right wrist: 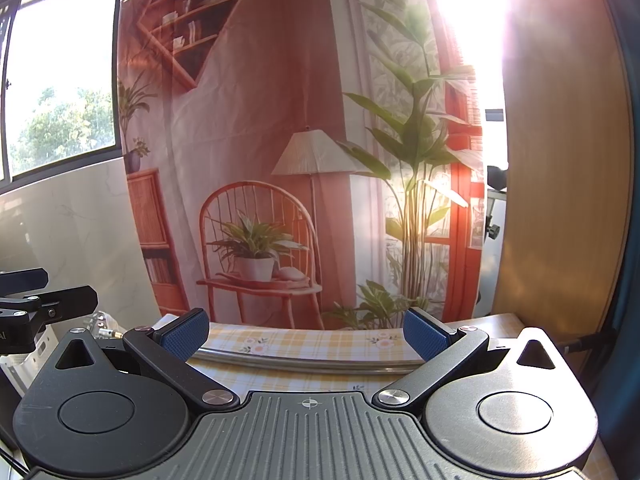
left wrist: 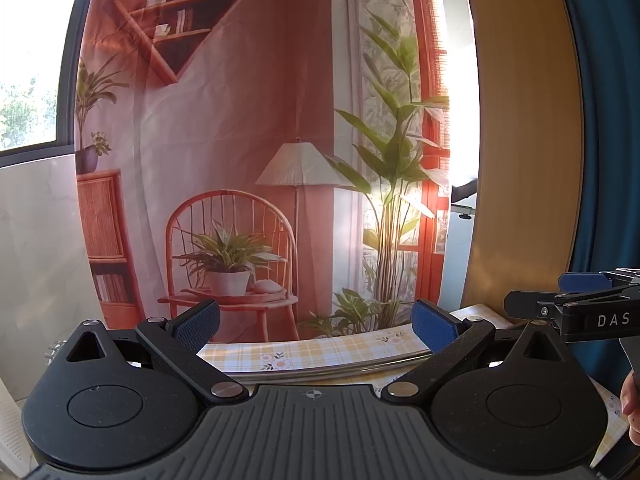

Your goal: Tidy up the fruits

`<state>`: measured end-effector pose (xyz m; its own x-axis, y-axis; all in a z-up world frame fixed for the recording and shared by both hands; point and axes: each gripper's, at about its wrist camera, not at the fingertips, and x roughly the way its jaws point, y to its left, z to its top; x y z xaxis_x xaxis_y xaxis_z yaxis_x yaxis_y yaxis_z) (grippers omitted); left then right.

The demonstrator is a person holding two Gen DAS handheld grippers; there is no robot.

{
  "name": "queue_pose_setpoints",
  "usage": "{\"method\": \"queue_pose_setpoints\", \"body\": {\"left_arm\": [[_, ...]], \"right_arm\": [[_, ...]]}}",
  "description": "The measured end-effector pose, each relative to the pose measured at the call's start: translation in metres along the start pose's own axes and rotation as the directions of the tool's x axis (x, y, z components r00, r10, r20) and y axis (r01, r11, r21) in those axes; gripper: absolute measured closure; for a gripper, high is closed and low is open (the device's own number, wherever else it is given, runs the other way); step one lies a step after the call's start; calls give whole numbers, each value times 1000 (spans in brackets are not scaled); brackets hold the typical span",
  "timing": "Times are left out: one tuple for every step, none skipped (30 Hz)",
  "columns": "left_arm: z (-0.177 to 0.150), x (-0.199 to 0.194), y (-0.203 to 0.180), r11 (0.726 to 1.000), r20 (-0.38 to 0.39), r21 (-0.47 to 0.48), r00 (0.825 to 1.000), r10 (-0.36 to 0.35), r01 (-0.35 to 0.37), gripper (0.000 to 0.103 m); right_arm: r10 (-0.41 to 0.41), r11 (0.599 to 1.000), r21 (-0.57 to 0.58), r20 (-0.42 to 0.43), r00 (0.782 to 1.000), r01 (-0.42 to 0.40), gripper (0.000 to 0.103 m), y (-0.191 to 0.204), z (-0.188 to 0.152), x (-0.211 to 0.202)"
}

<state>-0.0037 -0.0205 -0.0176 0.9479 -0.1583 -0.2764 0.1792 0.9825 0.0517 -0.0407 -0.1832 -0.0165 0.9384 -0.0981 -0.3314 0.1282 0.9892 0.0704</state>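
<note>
Left gripper and right gripper both have their blue-padded fingers spread wide with nothing between them, aimed level over the yellow plaid floral tablecloth toward the printed fabric backdrop. No fruit appears in either view, only a curved metal rim. Judged at the starting step; next, both grippers must tilt down to locate the fruit.

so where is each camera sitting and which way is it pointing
Left wrist: sits on the left gripper, looking level along its open fingers at the printed backdrop past the checked tablecloth; the right gripper's side and a bit of hand show at right.
Right wrist: sits on the right gripper, fingers open, facing the same way; the left gripper shows at left.
Shared: backdrop, tablecloth, a curved metal rim. No fruit visible.
</note>
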Motion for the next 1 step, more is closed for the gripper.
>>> {"method": "queue_pose_setpoints", "body": {"left_arm": [[0, 0, 0, 1000, 0, 1, 1000, 1, -1, 0]], "right_arm": [[0, 1000, 0, 0, 1000, 0, 0, 0, 0, 0]]}}
